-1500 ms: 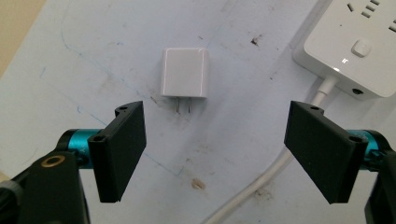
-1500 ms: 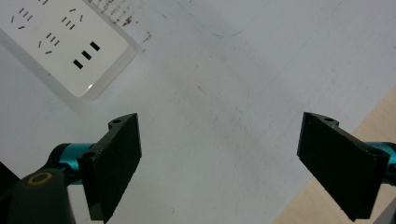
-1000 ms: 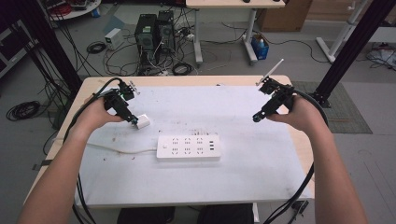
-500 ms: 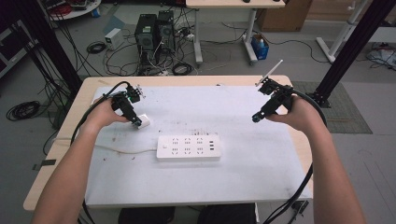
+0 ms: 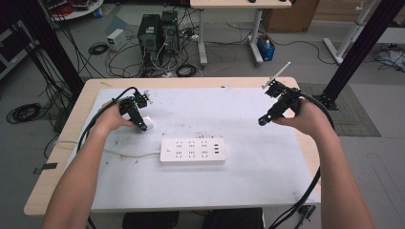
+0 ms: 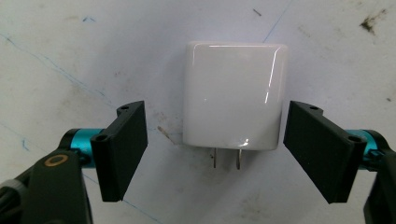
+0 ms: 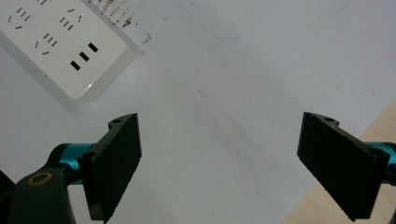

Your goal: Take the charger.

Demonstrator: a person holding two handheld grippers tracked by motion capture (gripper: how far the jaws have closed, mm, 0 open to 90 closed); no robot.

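I have one table (image 5: 267,191) in front of me, its top covered by a white mat that leaves bare wood along the edges. On the mat lies one white power strip (image 5: 192,151), roughly in the middle, with its white cord running off toward the left edge. In the right gripper view the strip's end (image 7: 65,42) sits at the upper left, and I count three dark slots in a row there beside several groups of socket holes.

My two hands each hold one gripper. The left gripper (image 5: 138,116) is low over the left part of the mat, up and left of the strip. The right gripper (image 5: 274,110) hangs above the right part of the mat, well apart from the strip, with nothing between its jaws; in its own view (image 7: 219,168) they stand spread wide over bare mat, a strip of wooden edge showing at the lower right corner.

One white charger (image 5: 147,124) lies flat on the mat just beside the left gripper's tip. In the left gripper view the charger (image 6: 235,95) sits between the two jaws and slightly ahead of them, its two metal prongs (image 6: 226,158) pointing back toward me. The left gripper (image 6: 215,154) has its jaws spread: each pad stands clear of the charger's sides with a gap of mat showing, the left gap wider than the right, so nothing is pinched.
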